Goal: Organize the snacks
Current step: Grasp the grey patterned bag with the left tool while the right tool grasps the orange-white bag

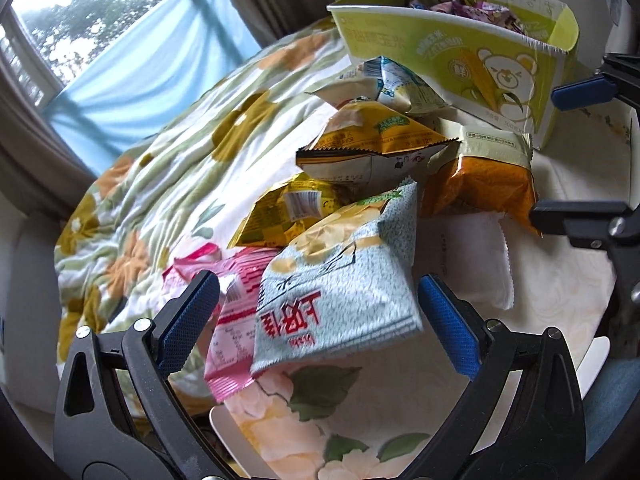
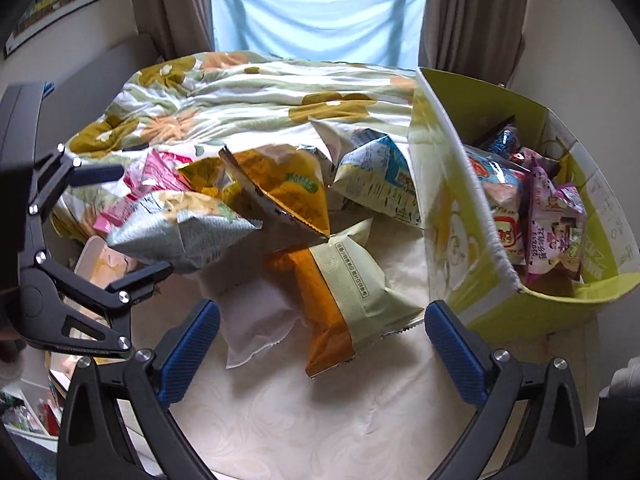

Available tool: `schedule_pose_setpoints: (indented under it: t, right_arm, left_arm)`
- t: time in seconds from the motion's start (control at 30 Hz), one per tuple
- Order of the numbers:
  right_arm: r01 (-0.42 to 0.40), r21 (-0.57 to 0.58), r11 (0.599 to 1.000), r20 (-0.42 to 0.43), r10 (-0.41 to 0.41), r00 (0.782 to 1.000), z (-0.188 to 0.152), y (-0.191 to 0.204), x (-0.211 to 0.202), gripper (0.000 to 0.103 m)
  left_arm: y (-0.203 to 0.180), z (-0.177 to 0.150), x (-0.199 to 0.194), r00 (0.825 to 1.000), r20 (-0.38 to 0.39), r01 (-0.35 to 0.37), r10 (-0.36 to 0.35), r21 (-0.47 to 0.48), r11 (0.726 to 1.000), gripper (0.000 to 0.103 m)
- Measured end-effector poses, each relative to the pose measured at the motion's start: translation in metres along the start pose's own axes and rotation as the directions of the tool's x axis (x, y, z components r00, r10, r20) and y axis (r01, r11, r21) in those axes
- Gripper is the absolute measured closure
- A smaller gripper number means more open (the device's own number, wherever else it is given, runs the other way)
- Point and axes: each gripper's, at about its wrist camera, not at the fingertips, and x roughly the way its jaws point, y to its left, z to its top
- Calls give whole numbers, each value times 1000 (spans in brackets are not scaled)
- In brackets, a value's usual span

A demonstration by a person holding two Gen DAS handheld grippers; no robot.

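A pile of snack bags lies on the bed beside a yellow-green cardboard box that holds several bags. My left gripper is open, its jaws either side of a pale blue-green chip bag; it also shows in the right wrist view. My right gripper is open, its jaws either side of an orange and pale green bag. A white sachet lies beside it. A yellow bag, a pink bag and a blue and white bag lie in the pile.
A floral quilt covers the far half of the bed. Cream sheet lies in front. Window with blue curtain behind. A white tray edge sits below the left gripper.
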Motion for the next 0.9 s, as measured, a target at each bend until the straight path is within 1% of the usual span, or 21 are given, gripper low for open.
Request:
schedule_pose_setpoints:
  t: [0.03, 0.1, 0.13, 0.23, 0.33, 0.37, 0.4, 0.47, 0.6, 0.8, 0.9]
  right_arm:
    - [8, -20, 1000, -9, -8, 1000, 1, 2, 5, 5]
    - [12, -57, 998, -22, -14, 1000, 2, 6, 13, 10]
    - [13, -82, 997, -31, -15, 999, 3, 8, 19, 13]
    - [16, -116, 993, -50, -22, 999, 5, 9, 30, 16]
    - [12, -127, 992, -68, -21, 997, 8, 6, 38, 20]
    - [10, -127, 992, -74, -20, 997, 9, 4, 40, 20]
    - [10, -127, 992, -78, -20, 997, 9, 3, 42, 21]
    - [6, -126, 992, -89, -17, 996, 12, 1, 46, 22]
    - [-3, -136, 991, -108, -12, 994, 15, -2, 54, 24]
    - [-7, -161, 987, -138, -16, 990, 16, -6, 62, 28]
    - [-12, -174, 985, -149, -15, 989, 15, -7, 65, 31]
  left_arm:
    - [-1, 1, 4, 1000, -2, 9, -9, 8, 1000, 8]
    - [-4, 3, 12, 1000, -18, 24, -24, 19, 1000, 22]
    - [-5, 3, 17, 999, -30, 32, -31, 23, 999, 24]
    - [-7, 4, 23, 999, -32, 21, -20, 35, 999, 24]
    - [-8, 6, 25, 999, -32, 30, -29, 34, 999, 27]
    - [-8, 6, 26, 999, -36, 32, -30, 36, 999, 31]
    - [-9, 7, 27, 998, -44, 38, -36, 39, 999, 39]
    - [-12, 7, 28, 998, -52, 35, -33, 55, 998, 43]
    - [-19, 7, 27, 999, -52, 5, 0, 95, 995, 53]
    - [-17, 8, 22, 998, -55, 3, 1, 76, 997, 62]
    - [-17, 8, 18, 998, -56, 4, -1, 58, 998, 64]
